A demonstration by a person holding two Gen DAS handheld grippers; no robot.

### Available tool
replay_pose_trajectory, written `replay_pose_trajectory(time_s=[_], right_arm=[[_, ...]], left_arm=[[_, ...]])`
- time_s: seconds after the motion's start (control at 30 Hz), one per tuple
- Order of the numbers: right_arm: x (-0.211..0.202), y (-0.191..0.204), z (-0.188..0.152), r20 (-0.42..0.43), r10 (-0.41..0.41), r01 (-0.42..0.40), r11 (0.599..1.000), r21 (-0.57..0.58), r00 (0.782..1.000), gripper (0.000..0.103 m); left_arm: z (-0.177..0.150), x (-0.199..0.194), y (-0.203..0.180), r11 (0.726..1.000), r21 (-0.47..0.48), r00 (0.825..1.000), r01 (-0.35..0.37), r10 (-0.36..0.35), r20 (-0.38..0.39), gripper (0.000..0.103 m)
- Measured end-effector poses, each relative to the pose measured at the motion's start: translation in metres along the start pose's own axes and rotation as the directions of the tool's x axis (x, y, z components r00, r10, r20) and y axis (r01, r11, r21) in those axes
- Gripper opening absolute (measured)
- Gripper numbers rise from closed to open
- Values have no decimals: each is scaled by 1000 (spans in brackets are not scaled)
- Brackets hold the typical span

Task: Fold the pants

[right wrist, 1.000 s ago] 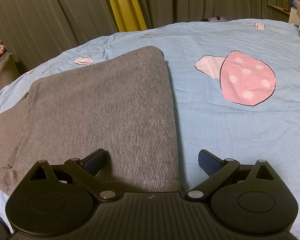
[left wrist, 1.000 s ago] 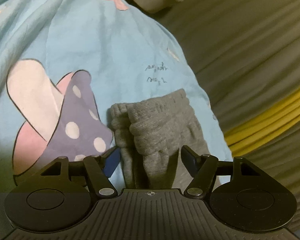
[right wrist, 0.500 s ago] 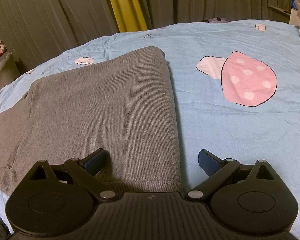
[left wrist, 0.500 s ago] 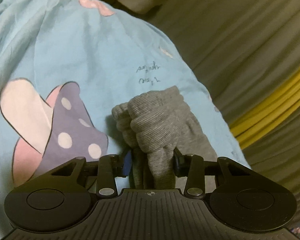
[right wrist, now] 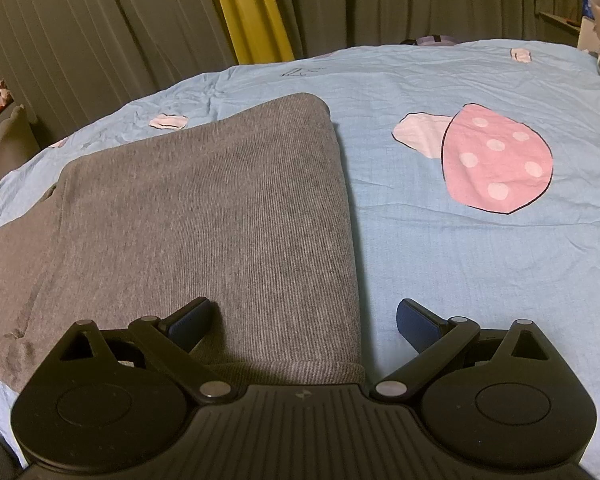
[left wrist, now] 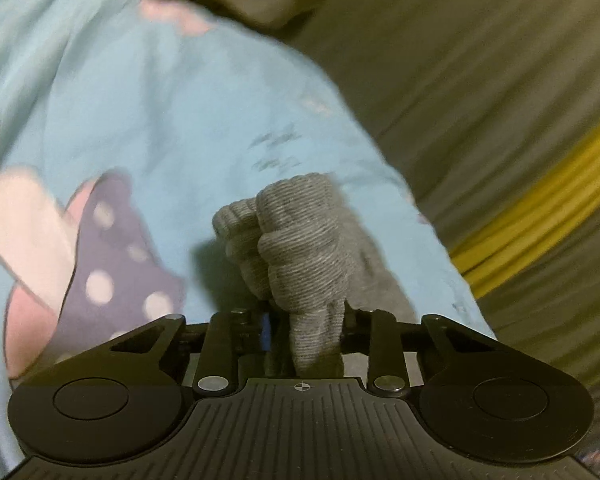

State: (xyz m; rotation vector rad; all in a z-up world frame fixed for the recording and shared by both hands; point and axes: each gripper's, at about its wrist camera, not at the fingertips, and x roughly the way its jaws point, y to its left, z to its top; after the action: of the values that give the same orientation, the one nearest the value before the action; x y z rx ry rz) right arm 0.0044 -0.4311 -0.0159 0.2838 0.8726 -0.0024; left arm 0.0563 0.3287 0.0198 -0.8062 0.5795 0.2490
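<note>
a: where are the grey pants [right wrist: 204, 216] now?

b: flat on the blue bed sheet [right wrist: 460, 264], near its curtain-side edge; the ribbed cuffs [left wrist: 300, 240] are bunched in the left tongs [left wrist: 304, 332], which have just been closing and now clamp them.

a: and the right tongs [right wrist: 304, 320]?

b: spread apart over the pants' edge, gripping nothing. i'd lift the cuffs evenly, keeping both layers together. no containers visible.

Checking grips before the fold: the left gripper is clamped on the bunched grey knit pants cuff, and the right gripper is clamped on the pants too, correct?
Not quite. The right wrist view shows the right gripper open over the grey knit pants. The left gripper is clamped on the bunched cuff.
</note>
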Motion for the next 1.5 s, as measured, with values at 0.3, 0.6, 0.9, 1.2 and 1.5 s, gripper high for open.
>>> replay_pose_trajectory(time_s=[0.3, 0.6, 0.9, 1.2, 1.5], right_arm=[[-12, -18, 5, 56, 31, -37, 993, 115, 998, 99], [-31, -39, 6, 134, 85, -115, 966, 233, 987, 99], [-43, -53, 5, 184, 149, -202, 929, 311, 971, 99], [-65, -29, 17, 242, 357, -417, 866, 277, 902, 99], [10, -15, 31, 10, 486, -434, 771, 466, 874, 88]], left_arm=[[-55, -89, -172, 847, 513, 962, 139, -239, 134, 27], [-250, -70, -302, 502, 791, 933, 351, -265, -245, 30], [-304, -63, -269, 464, 818, 936, 341, -89, -340, 95], [-184, -62, -158, 858, 498, 990, -129, 136, 22, 99], [-167, -39, -129, 944, 305, 986, -125, 153, -71, 98]])
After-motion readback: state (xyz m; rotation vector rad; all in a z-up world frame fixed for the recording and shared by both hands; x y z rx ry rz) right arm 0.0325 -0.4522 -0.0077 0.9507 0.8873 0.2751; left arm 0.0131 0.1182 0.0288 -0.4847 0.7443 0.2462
